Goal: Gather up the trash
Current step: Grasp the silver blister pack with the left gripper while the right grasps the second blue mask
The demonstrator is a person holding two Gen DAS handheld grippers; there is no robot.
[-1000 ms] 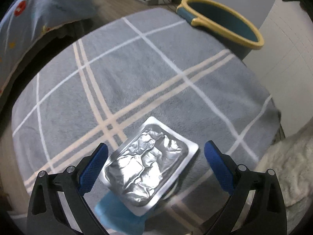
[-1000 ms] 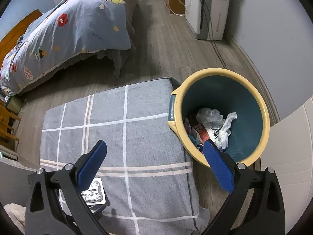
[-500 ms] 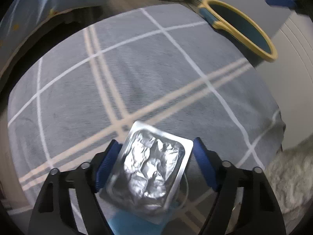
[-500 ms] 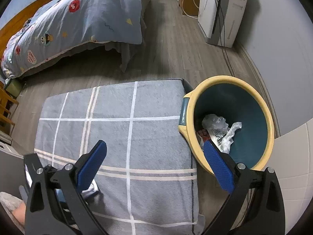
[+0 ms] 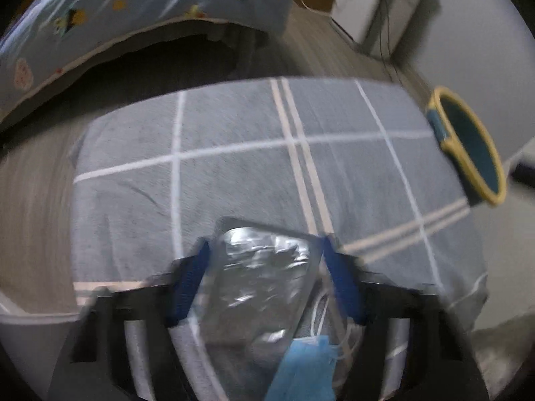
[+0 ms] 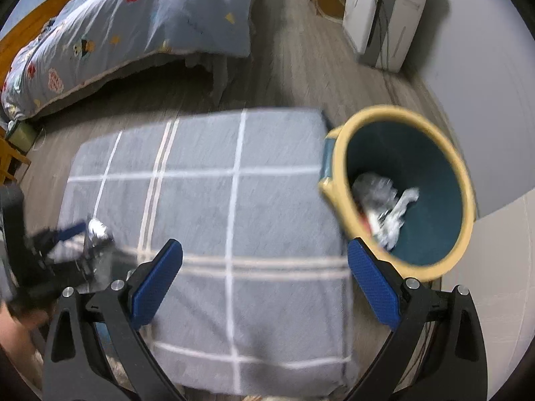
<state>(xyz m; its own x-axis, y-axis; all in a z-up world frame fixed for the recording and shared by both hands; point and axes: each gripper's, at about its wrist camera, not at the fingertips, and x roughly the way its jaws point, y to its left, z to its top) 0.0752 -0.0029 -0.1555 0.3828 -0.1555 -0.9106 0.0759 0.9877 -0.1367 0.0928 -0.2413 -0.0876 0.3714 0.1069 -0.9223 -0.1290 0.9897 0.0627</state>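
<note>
L wrist: our left gripper [image 5: 265, 284] is closing, pads flanking the foil tray [image 5: 260, 284], blue mask [image 5: 304, 364] beneath, over the grey blanket [image 5: 234, 173] — we judge the pickup step. R wrist: right gripper [image 6: 264, 290] wide open, empty; next we carry the tray to the bin [image 6: 444, 153] w/o dropping.

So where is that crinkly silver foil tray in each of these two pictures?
Left wrist view: the foil tray sits low in the middle, between the blue pads of the left claw, which is closing on it.
Right wrist view: it shows small at the far left edge, in that same claw.
Shared landmark: the yellow-rimmed bin, at the right edge in the left wrist view and at the right in the other, beside the grey checked blanket.
</note>
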